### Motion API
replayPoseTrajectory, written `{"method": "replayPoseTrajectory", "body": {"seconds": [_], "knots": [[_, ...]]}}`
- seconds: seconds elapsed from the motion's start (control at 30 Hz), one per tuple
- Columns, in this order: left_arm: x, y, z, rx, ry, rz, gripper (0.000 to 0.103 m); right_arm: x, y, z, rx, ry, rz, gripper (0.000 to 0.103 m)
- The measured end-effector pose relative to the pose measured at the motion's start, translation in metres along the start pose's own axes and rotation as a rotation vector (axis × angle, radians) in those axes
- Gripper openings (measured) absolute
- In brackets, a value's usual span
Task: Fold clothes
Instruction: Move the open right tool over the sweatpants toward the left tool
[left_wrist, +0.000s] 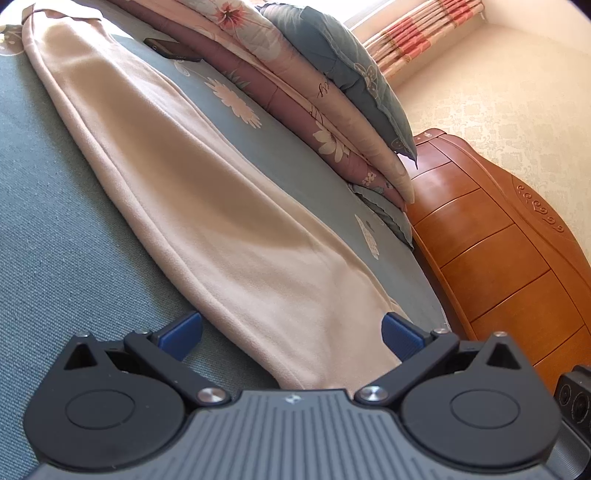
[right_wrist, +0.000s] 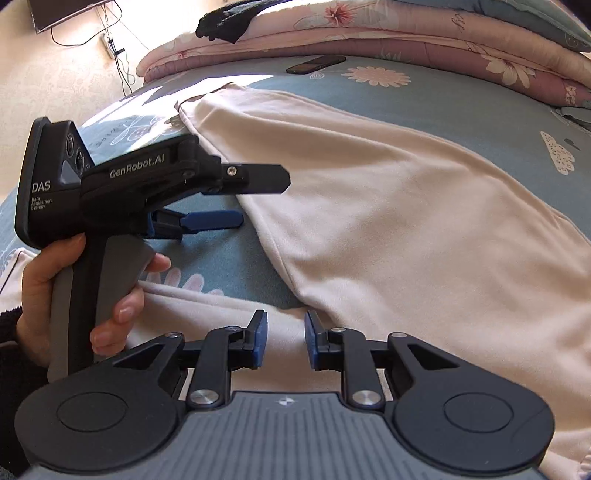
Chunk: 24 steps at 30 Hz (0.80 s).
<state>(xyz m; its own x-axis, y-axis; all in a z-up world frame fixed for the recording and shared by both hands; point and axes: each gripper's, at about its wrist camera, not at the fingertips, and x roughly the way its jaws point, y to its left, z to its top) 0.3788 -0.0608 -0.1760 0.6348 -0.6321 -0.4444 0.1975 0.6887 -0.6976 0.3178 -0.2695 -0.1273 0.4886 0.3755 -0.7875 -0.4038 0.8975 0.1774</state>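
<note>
Pale pink garment (left_wrist: 207, 206) lies flat on the bed (left_wrist: 55, 240); my left gripper (left_wrist: 291, 336) straddles its near end, wide open, my right gripper (right_wrist: 282, 339) hovers half-open, both empty.

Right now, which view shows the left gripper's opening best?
Right wrist view: the left gripper appears side-on, fingers spread over the pink garment's edge. Left wrist view shows only its own blue pads flanking the cloth.
</note>
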Motion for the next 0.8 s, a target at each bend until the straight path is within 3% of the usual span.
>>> {"method": "replayPoseTrajectory", "body": {"seconds": [0.07, 0.37, 0.43, 0.5, 0.6, 0.67, 0.73, 0.8], "knots": [[0.001, -0.001, 0.0, 0.0, 0.008, -0.002, 0.102, 0.015, 0.007, -0.006, -0.022, 0.033, -0.019, 0.025], [0.007, -0.006, 0.002, -0.002, 0.041, -0.013, 0.102, 0.028, 0.009, -0.007, 0.06, -0.083, -0.054, 0.03], [-0.002, -0.013, 0.003, -0.004, 0.08, -0.012, 0.102, 0.034, 0.012, -0.007, 0.073, -0.116, -0.073, 0.031], [-0.019, -0.023, 0.003, 0.016, 0.122, -0.021, 0.102, 0.031, 0.019, 0.001, 0.064, -0.093, -0.1, 0.032], [-0.064, -0.036, 0.005, 0.138, 0.153, 0.053, 0.102, -0.002, 0.028, 0.002, 0.074, -0.127, -0.105, 0.032], [-0.093, -0.035, 0.006, 0.206, 0.139, 0.144, 0.102, -0.026, 0.036, -0.005, 0.074, -0.17, -0.081, 0.032], [-0.111, -0.026, 0.003, 0.205, 0.138, 0.199, 0.102, -0.033, 0.047, -0.02, 0.066, -0.174, -0.087, 0.032], [-0.124, -0.016, -0.002, 0.186, 0.149, 0.231, 0.102, -0.026, 0.06, -0.034, 0.043, -0.156, -0.127, 0.025]]}}
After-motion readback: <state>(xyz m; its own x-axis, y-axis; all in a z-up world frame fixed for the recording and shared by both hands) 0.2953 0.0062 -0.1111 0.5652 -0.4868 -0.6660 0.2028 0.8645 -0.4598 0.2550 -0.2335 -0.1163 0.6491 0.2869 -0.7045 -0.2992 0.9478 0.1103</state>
